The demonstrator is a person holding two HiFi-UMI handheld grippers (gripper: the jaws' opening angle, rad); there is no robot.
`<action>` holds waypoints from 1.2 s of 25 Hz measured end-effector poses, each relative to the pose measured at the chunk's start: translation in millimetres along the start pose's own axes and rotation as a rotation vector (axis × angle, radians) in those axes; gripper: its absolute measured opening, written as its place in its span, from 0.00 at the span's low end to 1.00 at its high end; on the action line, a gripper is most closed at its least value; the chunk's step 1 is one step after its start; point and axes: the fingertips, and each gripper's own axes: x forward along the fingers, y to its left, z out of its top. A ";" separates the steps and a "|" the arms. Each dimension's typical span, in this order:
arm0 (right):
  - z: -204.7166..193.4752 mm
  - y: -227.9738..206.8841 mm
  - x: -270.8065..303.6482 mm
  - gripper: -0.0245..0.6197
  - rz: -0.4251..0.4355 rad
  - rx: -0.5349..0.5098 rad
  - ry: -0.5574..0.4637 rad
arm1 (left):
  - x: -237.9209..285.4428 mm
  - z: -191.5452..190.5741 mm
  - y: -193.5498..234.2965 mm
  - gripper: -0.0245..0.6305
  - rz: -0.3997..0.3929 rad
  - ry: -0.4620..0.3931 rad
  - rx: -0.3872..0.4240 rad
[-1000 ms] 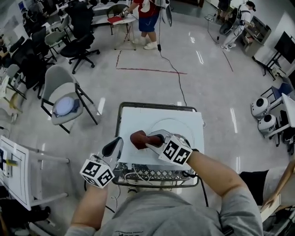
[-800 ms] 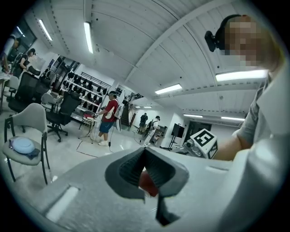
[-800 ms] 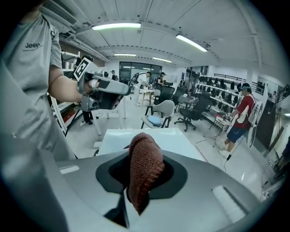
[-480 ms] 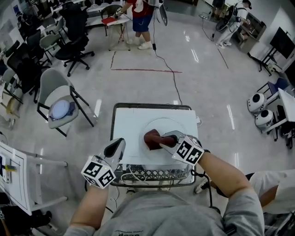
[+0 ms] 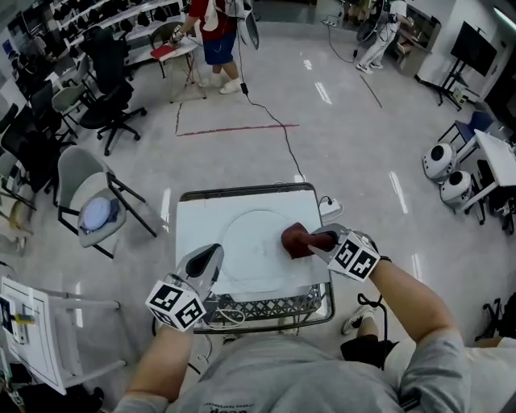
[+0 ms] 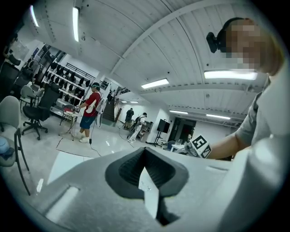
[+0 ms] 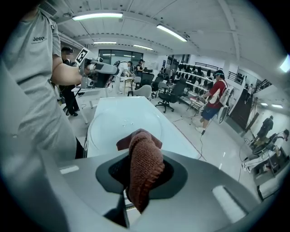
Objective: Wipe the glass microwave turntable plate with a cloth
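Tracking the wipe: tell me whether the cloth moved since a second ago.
Yes. The cloth, in the right gripper, went rightward across the plate, from its left side to its right.

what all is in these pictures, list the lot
clear round glass turntable plate: one, see-through, flat on the middle of the table
red-brown knitted cloth: one, at the plate's right rim
white-topped wire cart table: one, right in front of the person
grey chair with a pale blue cushion: one, left of the table
black office chairs: several, far left
red tape line: one, on the floor beyond the table
black cable: one, across the floor
white round-bodied machines: two, far right
person in a red top: one, far end
left gripper: grey, fingers together, empty, at the table's near left
right gripper: grey, fingers clamped on the cloth
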 end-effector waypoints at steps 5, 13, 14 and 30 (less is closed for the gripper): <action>-15.0 -4.6 -9.2 0.16 -0.020 0.011 0.020 | -1.3 2.1 4.2 0.04 -0.003 0.004 0.002; 116.7 69.5 28.1 0.16 0.116 -0.076 -0.174 | -39.2 7.8 44.0 0.04 0.031 -0.023 -0.015; 134.7 84.5 37.8 0.16 0.146 -0.101 -0.191 | -45.3 8.2 48.8 0.04 0.037 -0.025 -0.016; 93.4 102.1 53.1 0.16 0.179 -0.143 -0.106 | -57.8 -10.1 28.6 0.04 0.067 -0.011 -0.025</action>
